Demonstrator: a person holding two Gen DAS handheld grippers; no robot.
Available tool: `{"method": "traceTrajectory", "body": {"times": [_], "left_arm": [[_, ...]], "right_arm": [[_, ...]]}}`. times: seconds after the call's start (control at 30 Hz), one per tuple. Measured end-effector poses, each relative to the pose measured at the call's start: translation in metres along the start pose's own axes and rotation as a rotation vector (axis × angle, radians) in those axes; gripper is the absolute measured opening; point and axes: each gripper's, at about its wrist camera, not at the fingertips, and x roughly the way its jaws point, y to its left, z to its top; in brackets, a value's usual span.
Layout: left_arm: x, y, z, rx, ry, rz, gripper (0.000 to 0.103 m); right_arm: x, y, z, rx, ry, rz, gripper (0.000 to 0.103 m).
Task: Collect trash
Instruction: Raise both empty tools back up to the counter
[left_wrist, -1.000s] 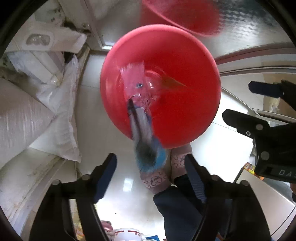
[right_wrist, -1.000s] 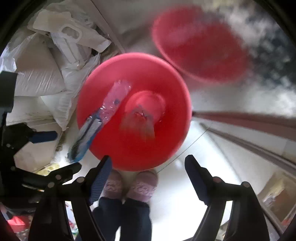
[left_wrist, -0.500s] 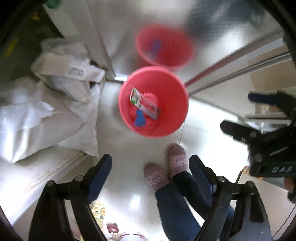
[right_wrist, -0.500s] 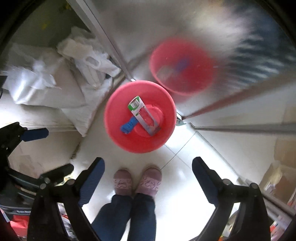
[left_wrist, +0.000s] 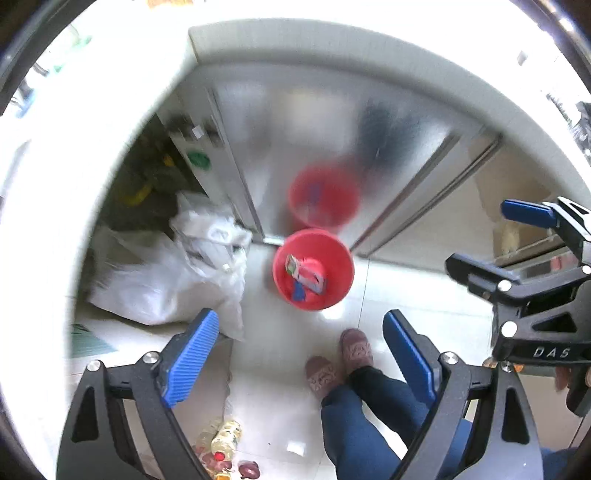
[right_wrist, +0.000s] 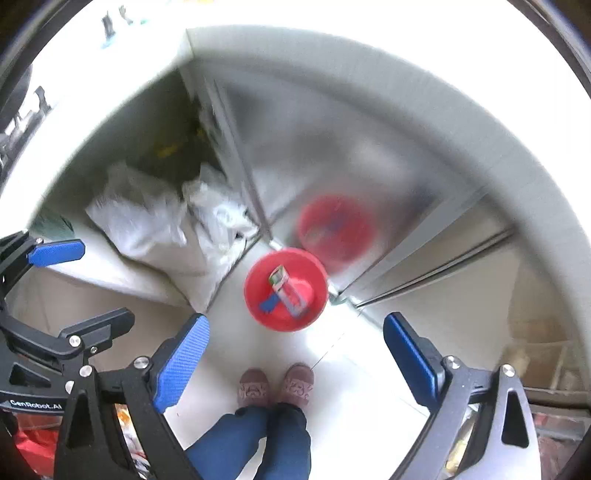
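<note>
Down on the floor at far left lie white sacks, slumped against a frosted door. Nearer the camera, the left gripper has its jaws spread wide with nothing between them. Just right of the sacks stands the red bin, well below both tools, and the collected trash sits inside it: a green-topped carton, a clear wrapper and a blue scrap. All three look light; the carton seems stiff enough to pinch across its flat sides, while the wrapper is probably slick and crumply, best taken at an edge. The person's slippers stand just before the bin. Rightmost, the right gripper likewise hangs with jaws apart and empty.
</note>
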Motion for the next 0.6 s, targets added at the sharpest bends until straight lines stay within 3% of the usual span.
{"method": "traceTrajectory", "body": {"times": [0.07, 0.17, 0.33, 0.6], "left_arm": [[-0.037, 0.003, 0.005, -0.017, -0.047, 0.004, 0.090], [-0.088, 0.008, 0.012, -0.046, -0.126, -0.015, 0.103], [-0.158, 0.011, 0.034, -0.041, -0.239, 0.021, 0.103], [-0.234, 0.023, 0.065, -0.067, -0.388, 0.057, 0.103]], "right_arm": [[-0.031, -0.001, 0.008, 0.026, -0.037, -0.009, 0.095], [-0.077, -0.002, 0.019, 0.039, -0.084, 0.008, 0.095], [-0.145, -0.004, 0.039, 0.057, -0.198, -0.001, 0.095], [-0.202, -0.009, 0.074, 0.032, -0.321, 0.002, 0.095]]}}
